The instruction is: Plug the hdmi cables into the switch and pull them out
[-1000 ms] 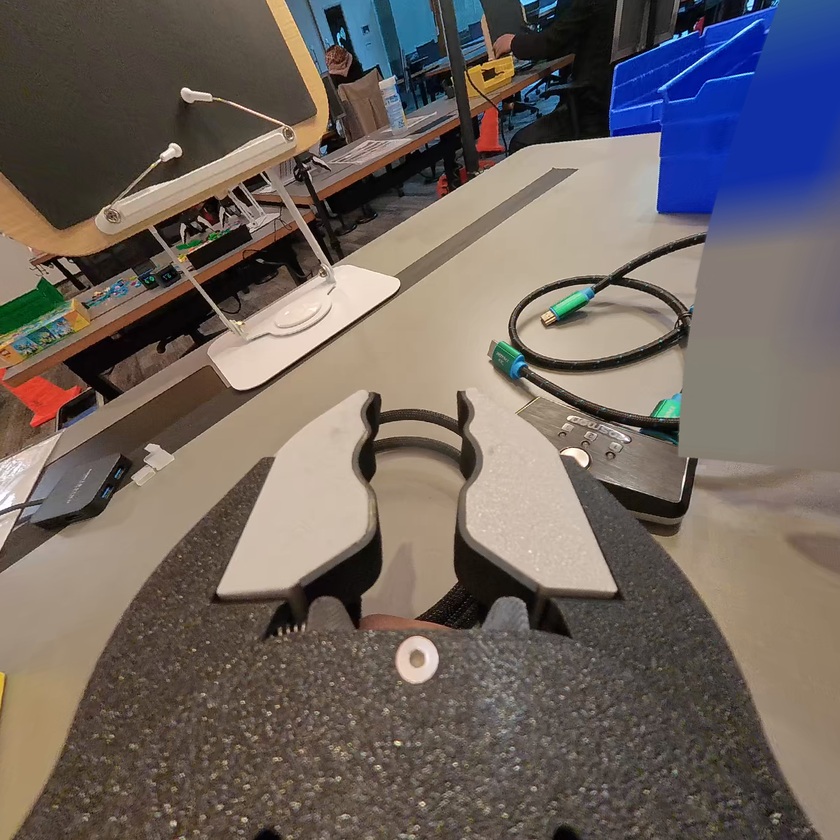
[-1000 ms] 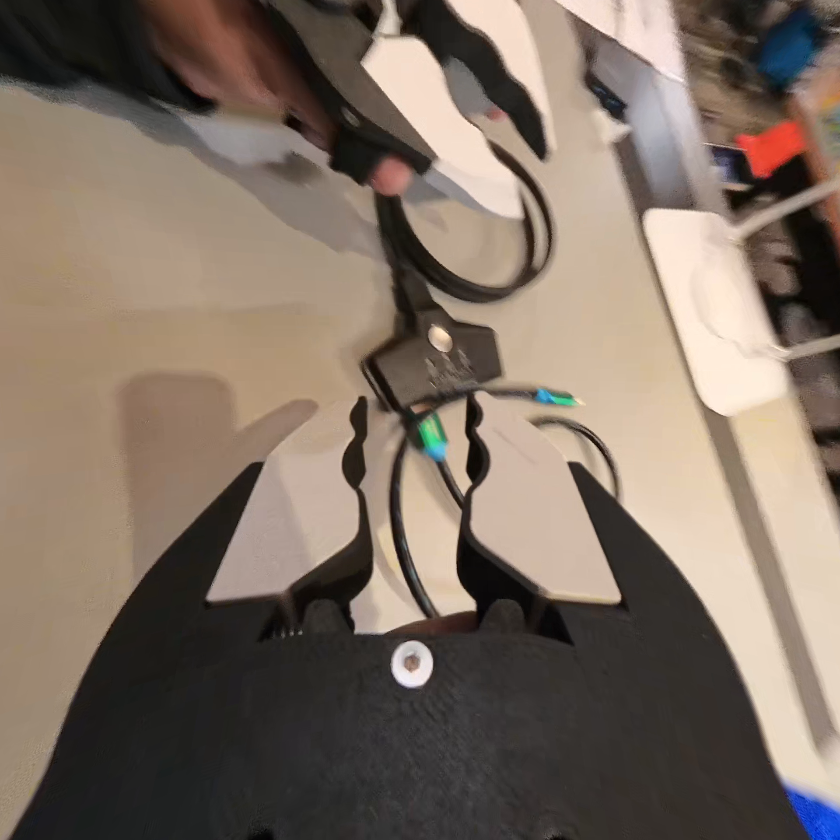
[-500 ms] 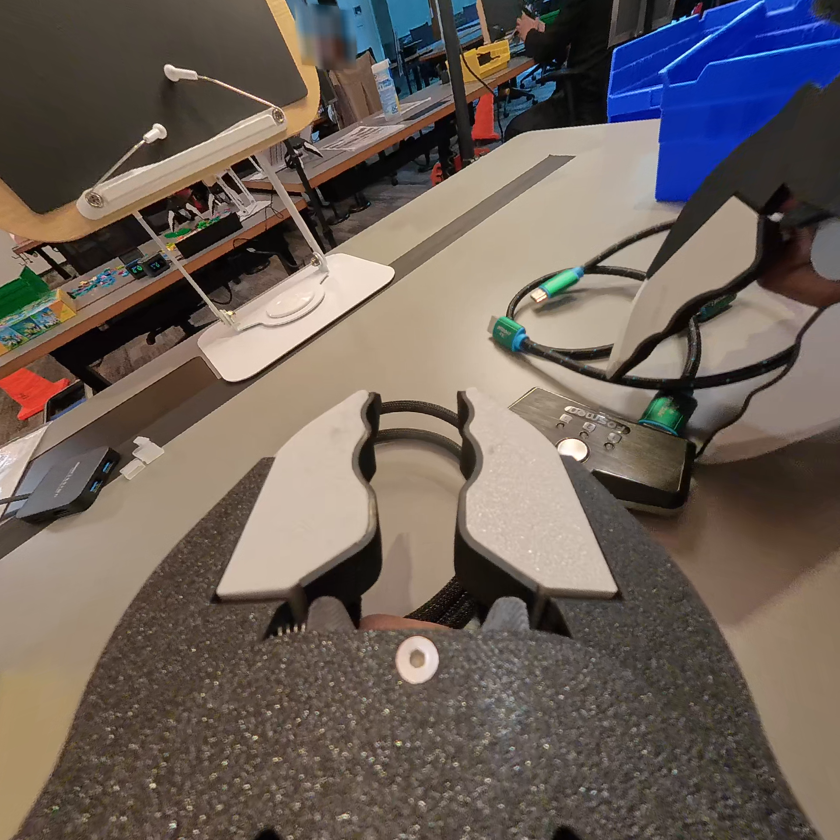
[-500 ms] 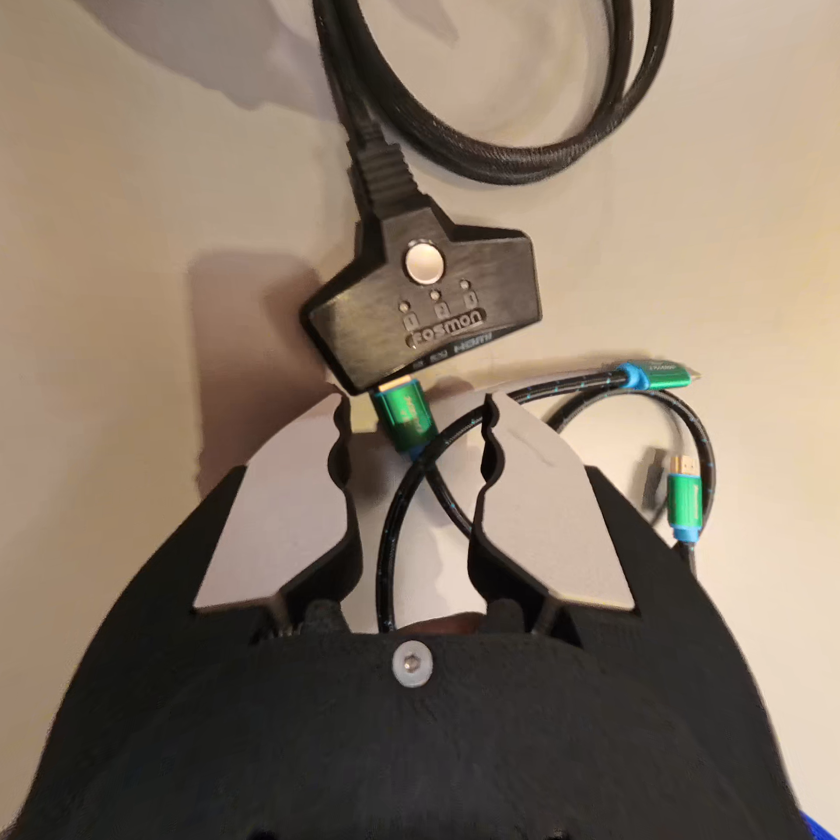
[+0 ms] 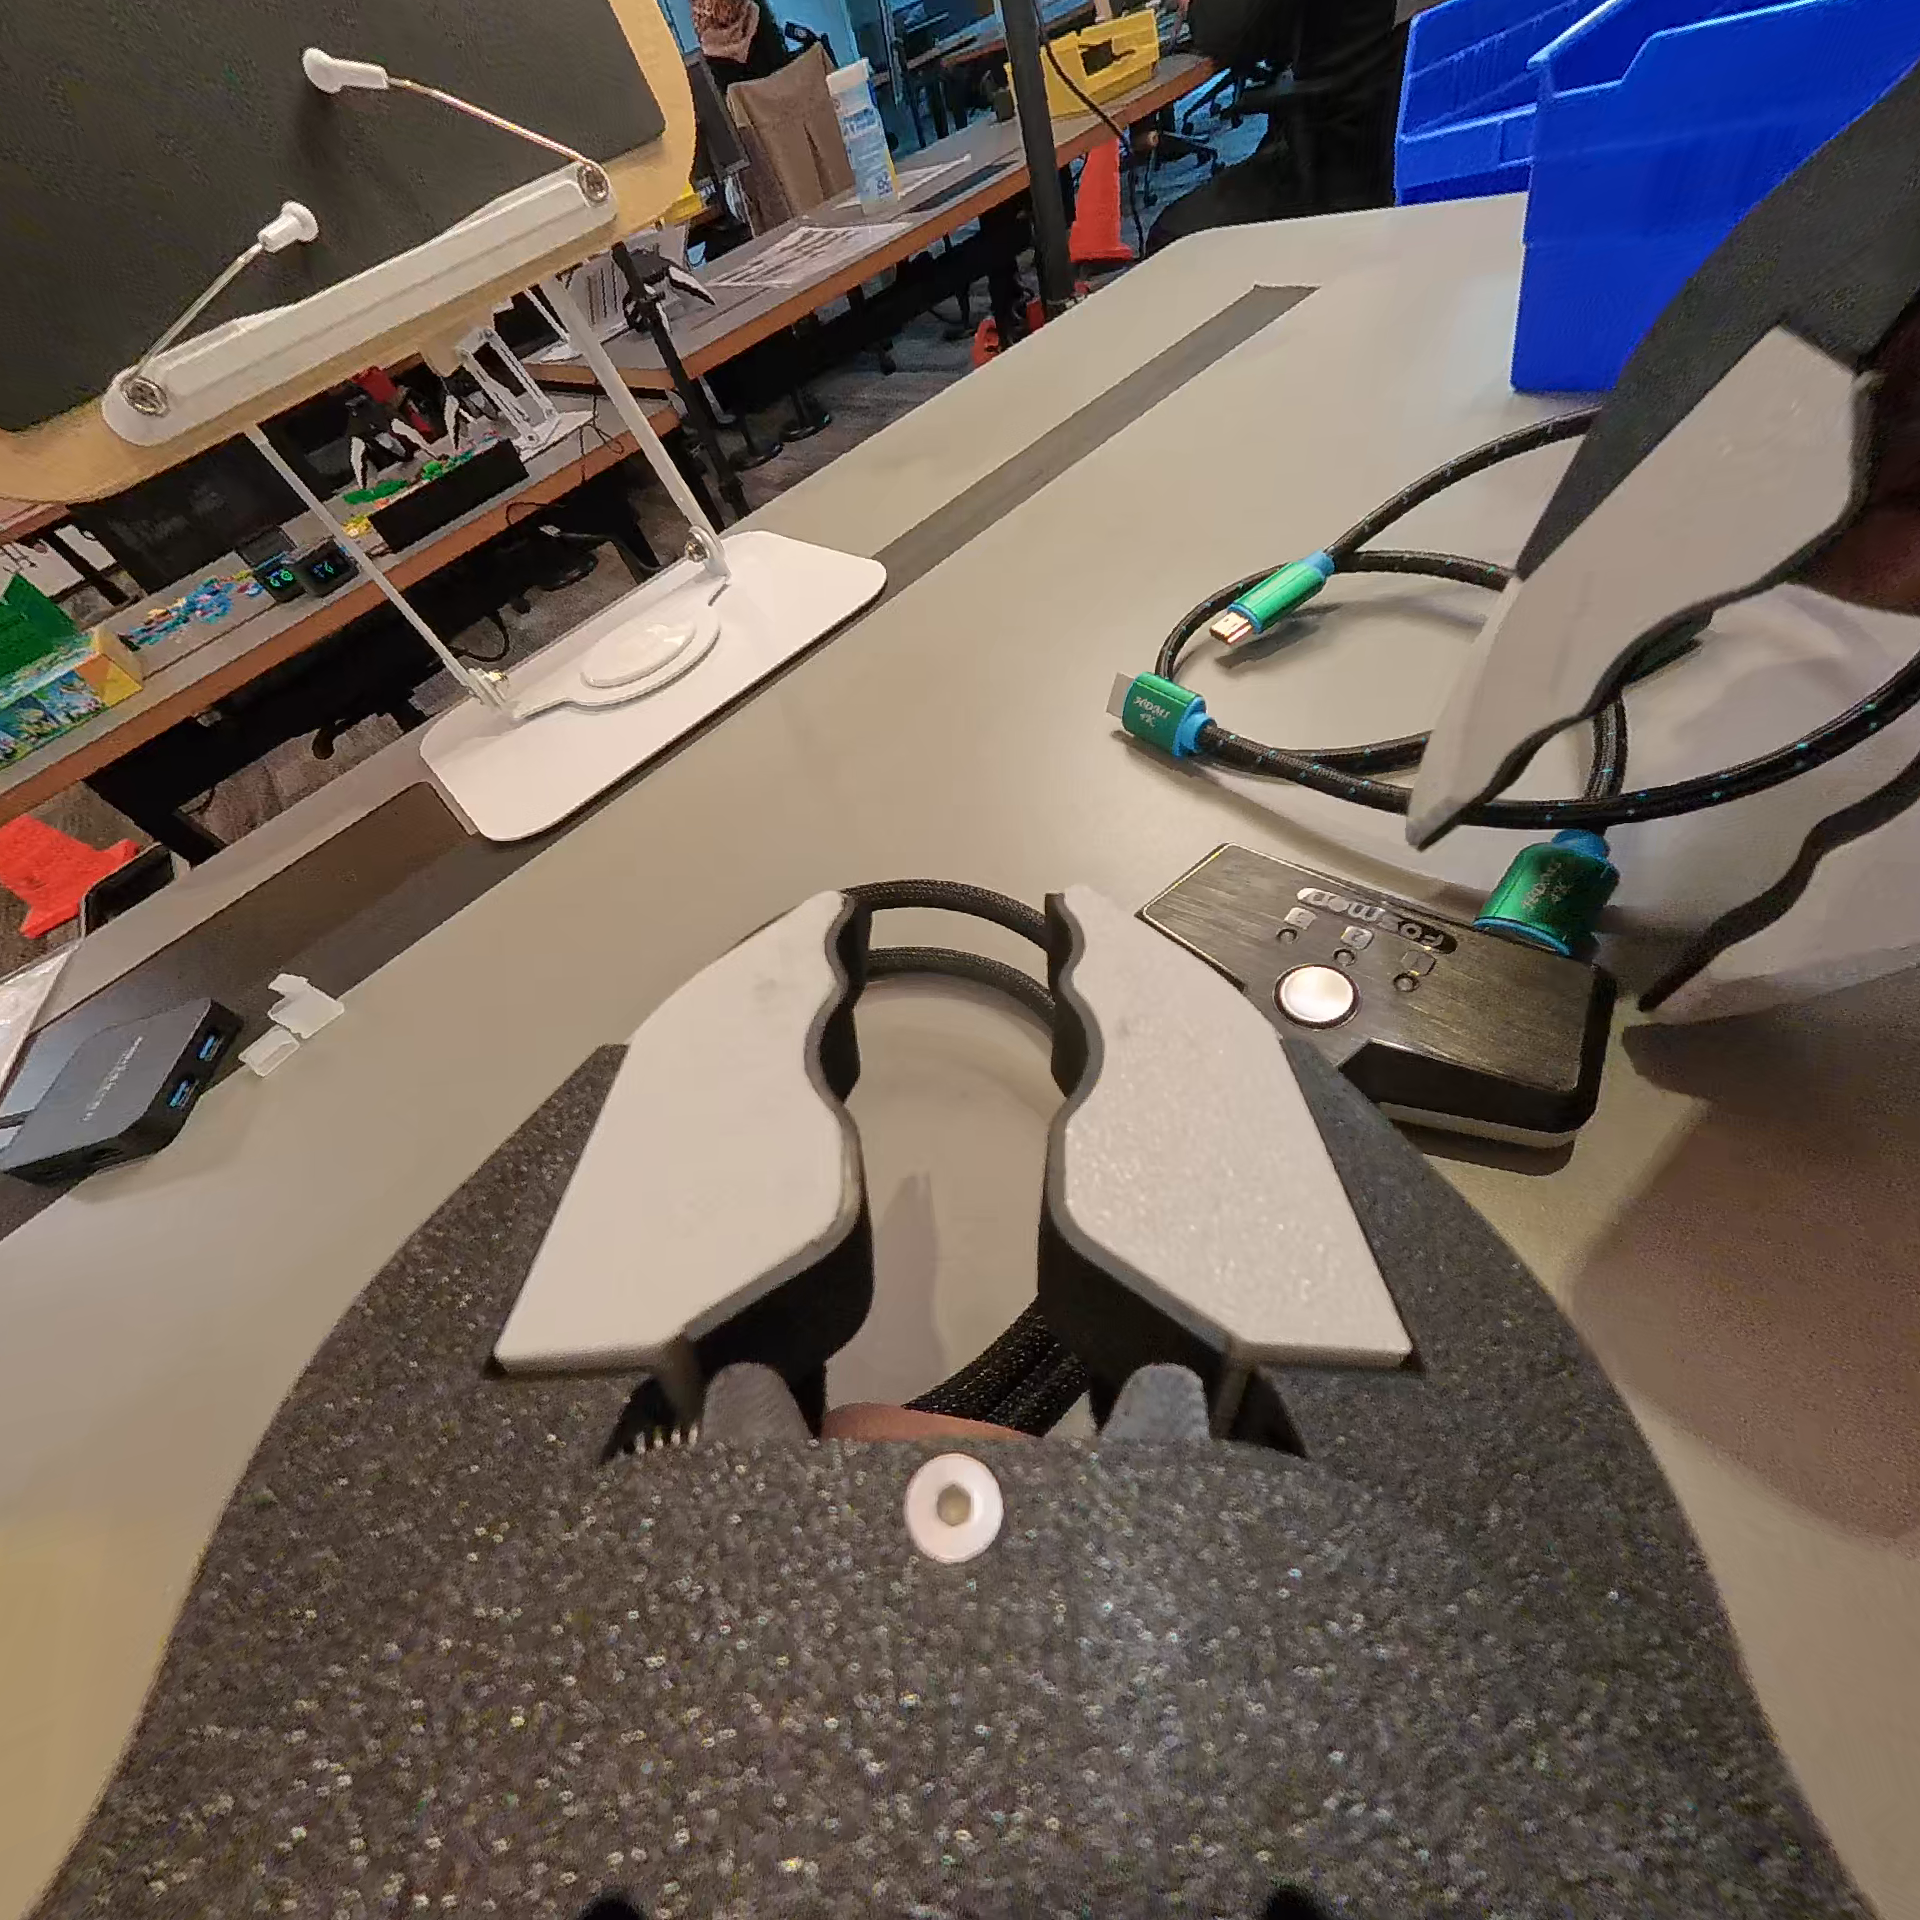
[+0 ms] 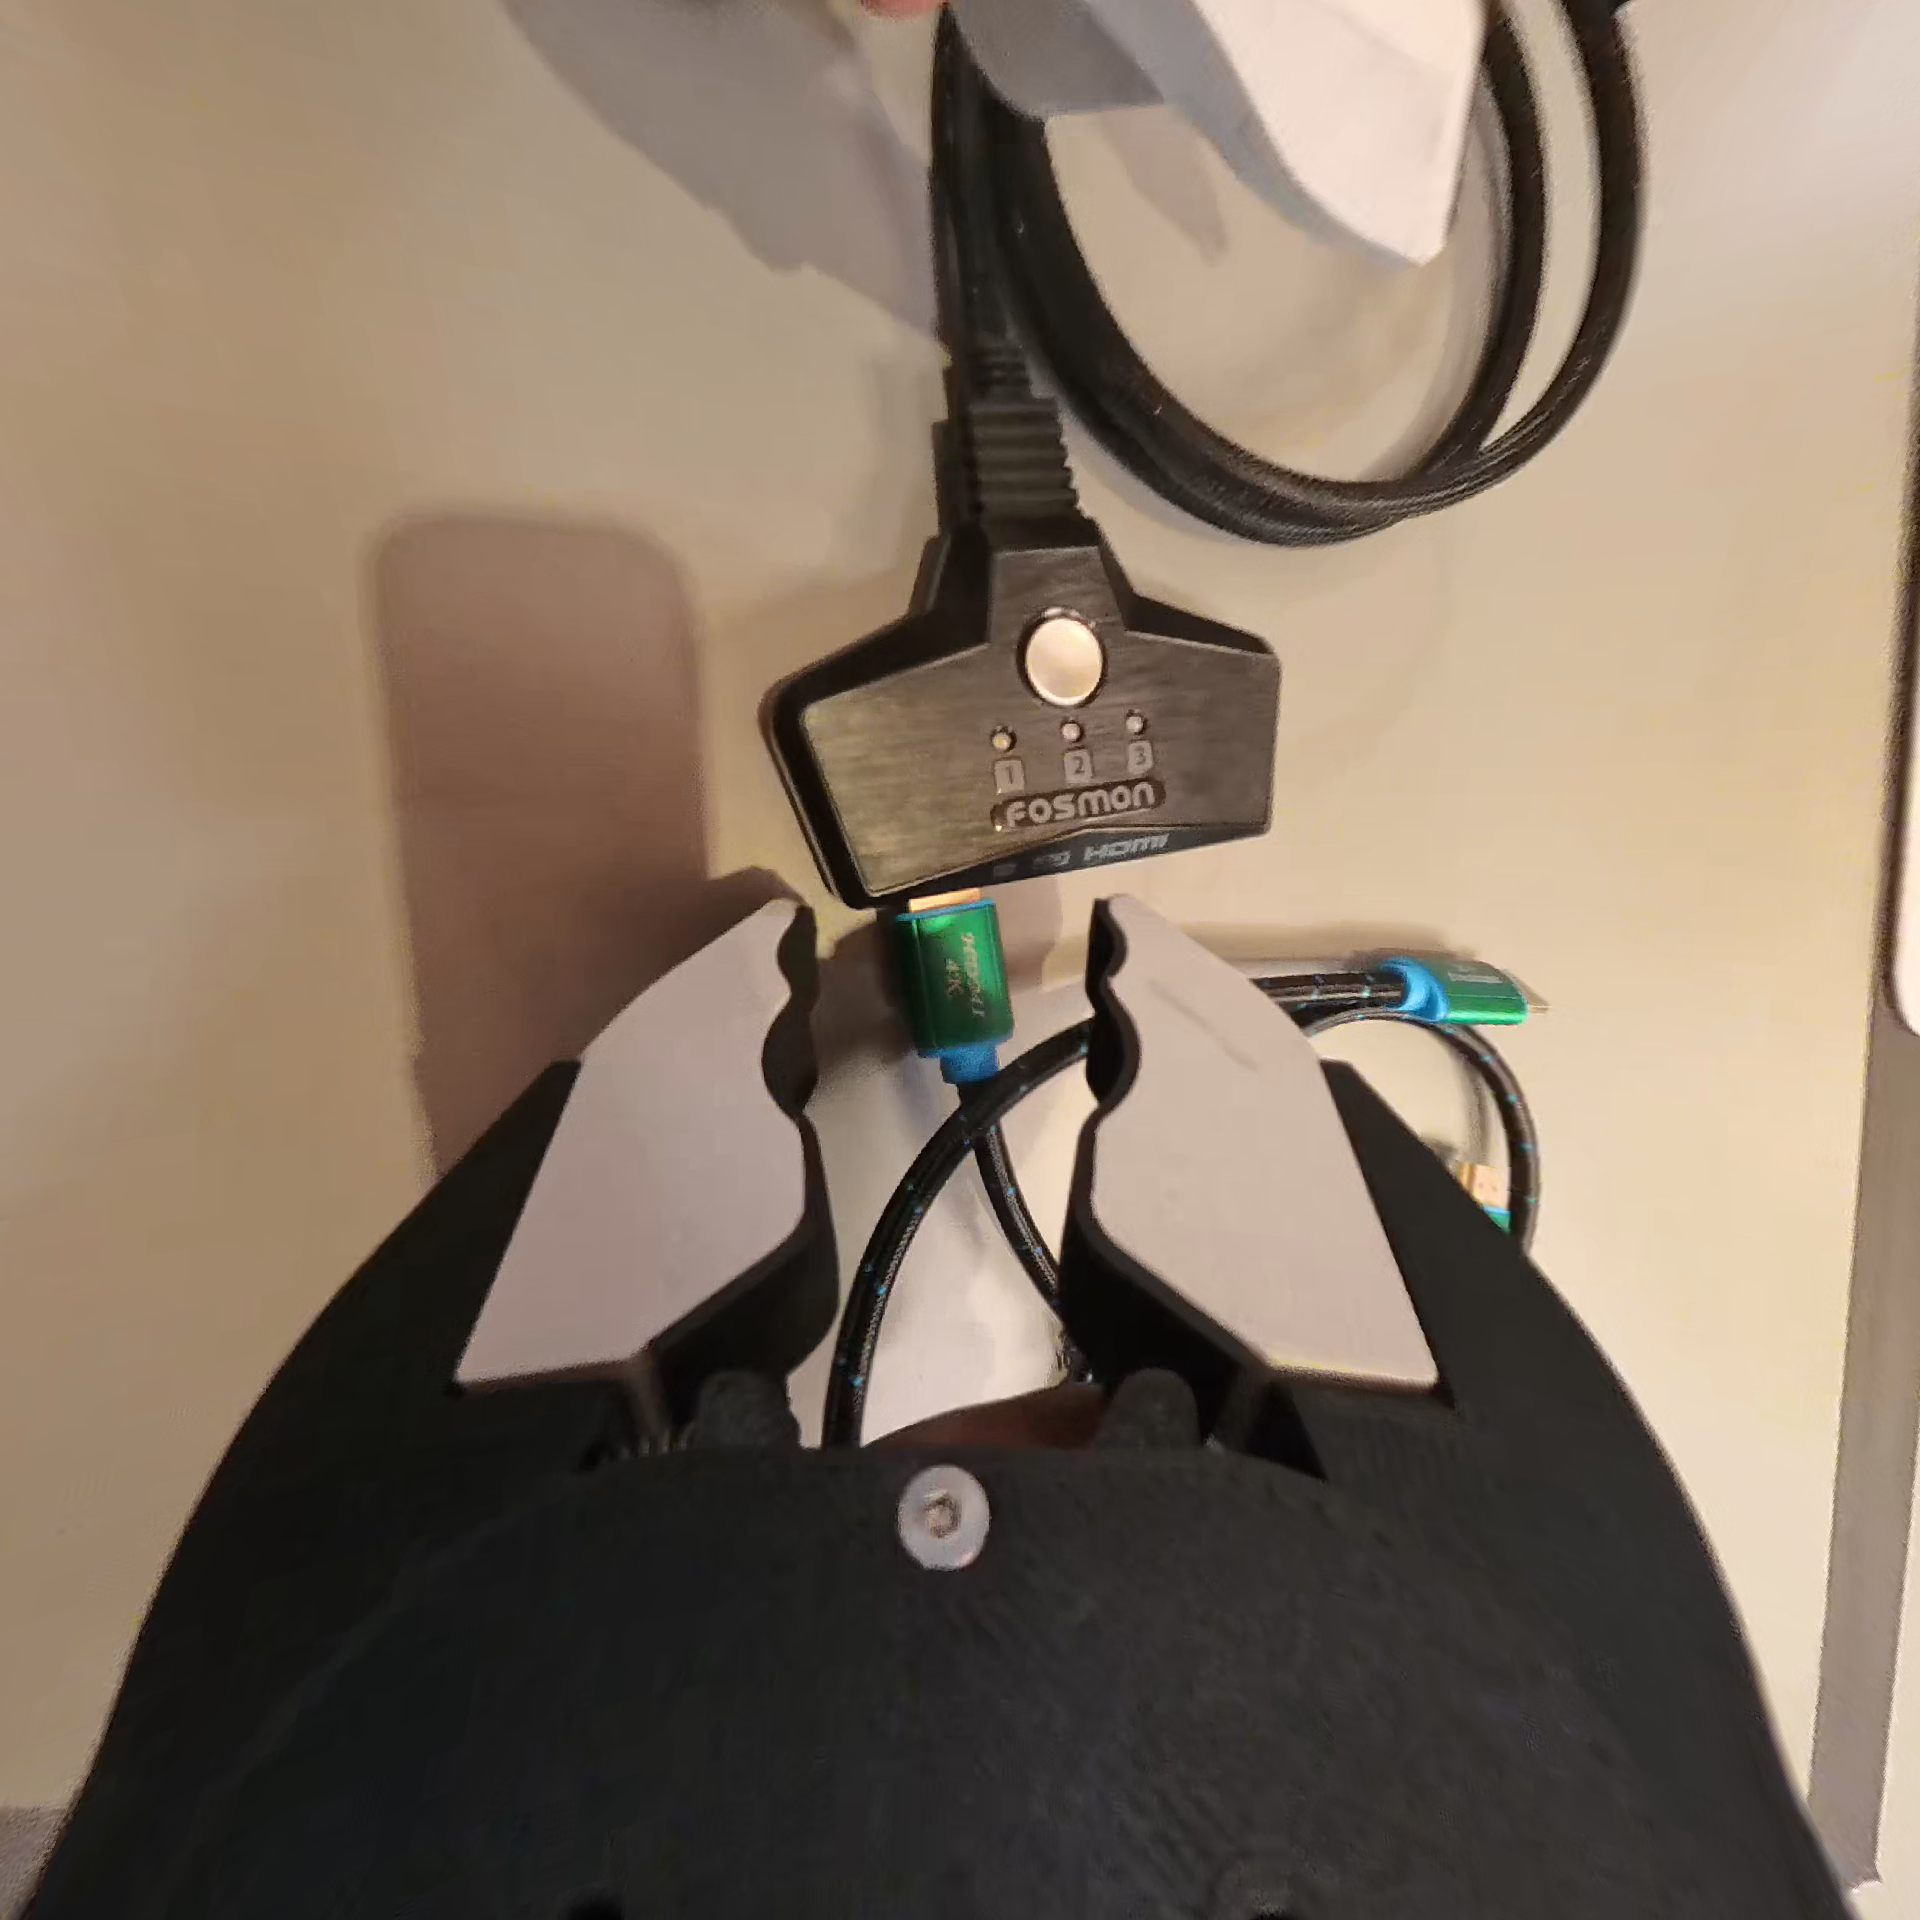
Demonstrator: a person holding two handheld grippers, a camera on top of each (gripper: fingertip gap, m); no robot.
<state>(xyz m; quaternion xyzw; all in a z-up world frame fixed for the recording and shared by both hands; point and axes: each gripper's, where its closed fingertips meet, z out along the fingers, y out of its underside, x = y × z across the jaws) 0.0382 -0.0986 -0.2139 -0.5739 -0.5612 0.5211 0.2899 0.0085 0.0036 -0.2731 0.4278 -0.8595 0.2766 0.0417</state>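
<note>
Right claw [image 6: 945, 935] poised above the worktop [image 6: 312, 416], its fingers [image 6: 665, 1143] standing apart and empty, with the green plug [image 6: 951, 987] lying in the gap just ahead of the tips. The plug's gold tongue met the near edge of the black switch [image 6: 1029, 748] at its leftmost port; a sliver of gold remained visible, so the plug appeared only partly seated, though the depth could not be told for certain. The braided cable [image 6: 914, 1184] ran back from the plug between the fingers toward the claw's body. To the claw's right lay two further green plugs, one [image 6: 1465, 987] beside the right fingertip and one [image 6: 1486, 1184] partly hidden behind that finger.

Left claw [image 5: 951, 914] held low over the worktop, fingers [image 5: 1174, 1164] apart with nothing clamped; a loop of the switch's own black cable [image 5: 935, 914] lay just beyond its tips, and the switch sat ahead and to its right.

Judged step: gripping the plug at the first port, either to press it home or to draw it out. To do this well, the right claw should probably descend so the fingers bracket the green metal shell rather than the blue collar or the cable, close squarely, and move strictly along the port axis, since a sideways pull could lever the connector. The switch looked light and free to slide; steadying it, or its black lead, with the left claw would likely prevent it from dragging along.
</note>
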